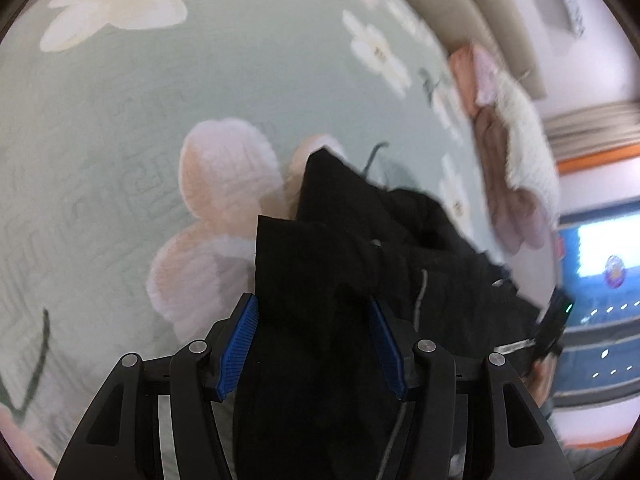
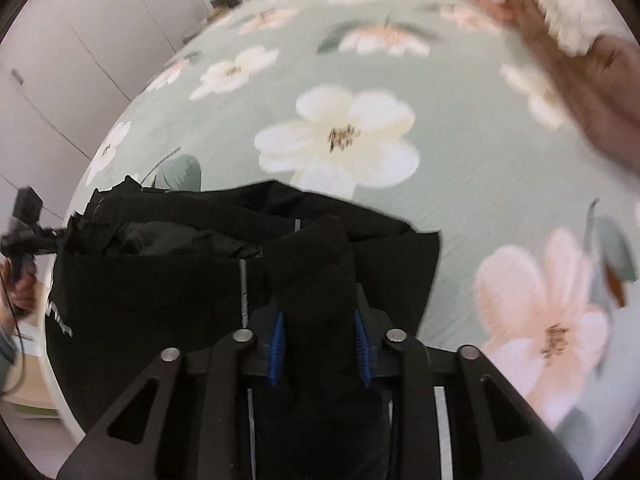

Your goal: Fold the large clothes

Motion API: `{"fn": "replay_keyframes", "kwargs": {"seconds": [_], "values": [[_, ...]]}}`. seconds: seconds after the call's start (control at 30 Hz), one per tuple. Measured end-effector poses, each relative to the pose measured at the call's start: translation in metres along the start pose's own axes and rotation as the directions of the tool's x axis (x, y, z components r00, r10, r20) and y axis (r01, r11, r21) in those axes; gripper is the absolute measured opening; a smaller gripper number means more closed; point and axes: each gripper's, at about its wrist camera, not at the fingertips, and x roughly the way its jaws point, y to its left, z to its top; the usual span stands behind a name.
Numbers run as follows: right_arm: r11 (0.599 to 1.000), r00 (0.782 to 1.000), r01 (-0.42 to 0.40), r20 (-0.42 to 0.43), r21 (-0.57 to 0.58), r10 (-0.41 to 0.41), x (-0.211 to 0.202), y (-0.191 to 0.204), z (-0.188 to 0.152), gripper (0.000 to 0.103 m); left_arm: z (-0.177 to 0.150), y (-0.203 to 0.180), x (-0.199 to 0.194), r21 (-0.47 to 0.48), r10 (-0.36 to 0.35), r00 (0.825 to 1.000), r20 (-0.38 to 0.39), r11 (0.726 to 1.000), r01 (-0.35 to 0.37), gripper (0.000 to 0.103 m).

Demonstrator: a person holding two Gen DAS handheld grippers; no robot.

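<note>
I see a black garment with a thin grey line running down it and a bit of white lettering at one edge. My grippers are black with ribbed blue pads. Under it all lies a pale green bedspread printed with big cream and pink flowers and dark green leaves. A fluffy white and pink-brown pile sits farther back. The cupboards are white.
</note>
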Motion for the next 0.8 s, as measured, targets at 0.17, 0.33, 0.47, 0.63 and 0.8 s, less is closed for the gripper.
{"fn": "replay_keyframes", "kwargs": {"seconds": [0.17,0.33,0.47,0.63,0.8], "values": [[0.996,0.993,0.085,0.083,0.009,-0.085,-0.037,0.007,-0.005,0.021,-0.018,-0.021,-0.026,0.095,0.019,0.992,0.122,0.995,-0.03,0.009],[0.979,0.96,0.198,0.189,0.057,-0.205,-0.086,0.01,0.008,0.018,-0.019,-0.055,-0.075,0.128,-0.025,0.963,0.269,0.992,-0.01,0.007],[0.959,0.921,0.263,0.269,0.103,-0.282,-0.114,0.006,0.038,0.018,0.004,-0.09,-0.108,0.184,-0.07,0.93,0.361,0.983,0.003,0.007],[0.928,0.916,0.335,0.171,0.165,-0.362,-0.056,-0.02,0.068,0.018,0.046,-0.101,-0.074,0.169,0.051,0.927,0.373,0.978,-0.122,0.008],[0.913,0.939,0.344,-0.061,0.22,-0.339,0.044,-0.049,0.056,0.017,0.063,-0.063,0.017,0.099,0.22,0.948,0.229,0.964,-0.248,0.008]]}}
